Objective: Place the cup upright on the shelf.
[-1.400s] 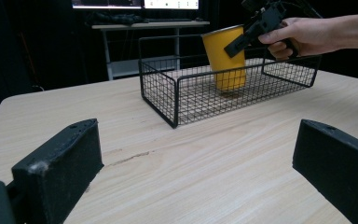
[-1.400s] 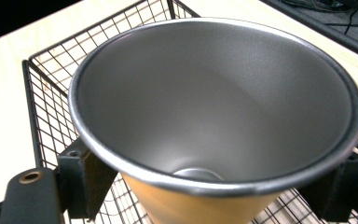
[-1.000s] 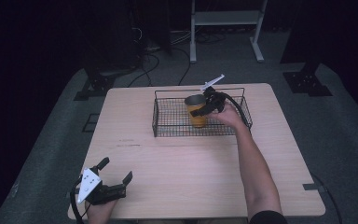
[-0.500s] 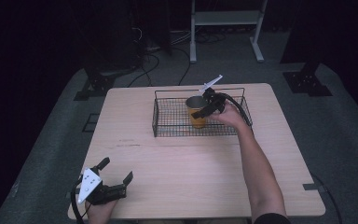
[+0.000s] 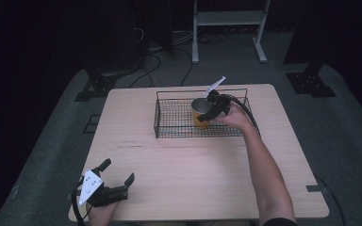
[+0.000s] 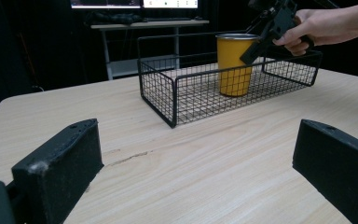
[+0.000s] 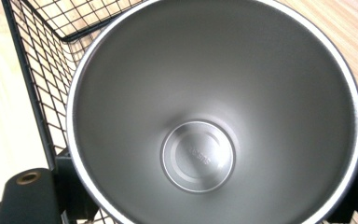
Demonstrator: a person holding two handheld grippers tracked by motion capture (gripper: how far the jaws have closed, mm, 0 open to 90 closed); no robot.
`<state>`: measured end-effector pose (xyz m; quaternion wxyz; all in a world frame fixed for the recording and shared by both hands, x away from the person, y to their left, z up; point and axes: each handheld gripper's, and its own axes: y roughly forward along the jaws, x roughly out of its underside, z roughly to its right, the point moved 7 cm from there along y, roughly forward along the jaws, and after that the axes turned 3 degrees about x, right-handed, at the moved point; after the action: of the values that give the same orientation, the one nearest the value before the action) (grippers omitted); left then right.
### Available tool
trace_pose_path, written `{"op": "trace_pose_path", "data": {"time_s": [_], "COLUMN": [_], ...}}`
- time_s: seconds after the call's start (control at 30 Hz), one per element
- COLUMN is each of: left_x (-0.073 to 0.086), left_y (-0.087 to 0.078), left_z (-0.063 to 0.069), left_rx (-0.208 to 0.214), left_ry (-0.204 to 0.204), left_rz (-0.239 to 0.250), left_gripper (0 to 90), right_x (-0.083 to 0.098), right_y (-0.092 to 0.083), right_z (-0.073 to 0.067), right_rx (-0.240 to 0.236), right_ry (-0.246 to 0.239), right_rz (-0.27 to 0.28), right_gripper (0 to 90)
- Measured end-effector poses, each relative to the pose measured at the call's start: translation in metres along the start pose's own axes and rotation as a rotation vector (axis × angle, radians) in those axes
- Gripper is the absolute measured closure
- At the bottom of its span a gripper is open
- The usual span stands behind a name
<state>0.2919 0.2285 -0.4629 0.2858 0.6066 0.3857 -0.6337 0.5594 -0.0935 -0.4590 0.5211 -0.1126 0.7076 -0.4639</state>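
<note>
Cup (image 5: 199, 114): yellow outside, bare steel inside, empty, standing upright on the floor of the black wire basket (image 5: 169, 123) toward its right half, at the far middle of the surface (image 5: 193, 165). Nearest item: left claw (image 5: 117, 178), resting at the near left corner of the surface with its jaws spread wide and nothing between them, well apart from the basket. Next: open bare wood across the whole near and middle surface, giving ample room for either hand. Beyond: the basket, its near wall and left end wall rising to about half the cup's height. Right claw (image 5: 202, 116), reaching in over the basket's right part and set about the cup just under the rim; in the right gripper view its jaws show on either side of the rim, but whether they are pressing on the cup cannot be told. Risks, as judgement: a loose hold on the smooth tapered wall could let the cup slip or tip on lifting; a low sideways carry could catch its base on the basket wall and drag the light basket; the trailing cable by the right end wall could snag the wire. Far edge of the surface lies just behind the basket, so room there is scant.
</note>
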Motion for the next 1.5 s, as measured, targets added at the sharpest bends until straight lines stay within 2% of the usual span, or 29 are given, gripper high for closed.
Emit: {"op": "trace_pose_path", "data": {"time_s": [0.23,0.9,1.4,1.5], "left_x": [0.0,-0.001,-0.002,-0.002], "left_y": [0.0,-0.001,-0.001,0.0], "left_z": [0.0,0.0,0.001,0.001], "left_rx": [0.0,-0.006,-0.006,-0.006], "left_ry": [0.002,0.004,0.008,0.01], "left_rz": [0.001,0.006,0.008,0.009], "left_gripper": [0.2,0.2,0.2,0.2], "right_x": [0.005,0.012,0.018,0.021], "right_y": [-0.005,-0.009,-0.022,-0.027], "right_z": [0.0,0.001,0.002,0.004], "right_rx": [0.009,0.032,0.031,0.036], "right_ry": [-0.023,-0.033,-0.033,-0.02], "right_rz": [-0.024,-0.058,-0.06,-0.041], "right_gripper": [14.5,14.2,13.7,13.7]}}
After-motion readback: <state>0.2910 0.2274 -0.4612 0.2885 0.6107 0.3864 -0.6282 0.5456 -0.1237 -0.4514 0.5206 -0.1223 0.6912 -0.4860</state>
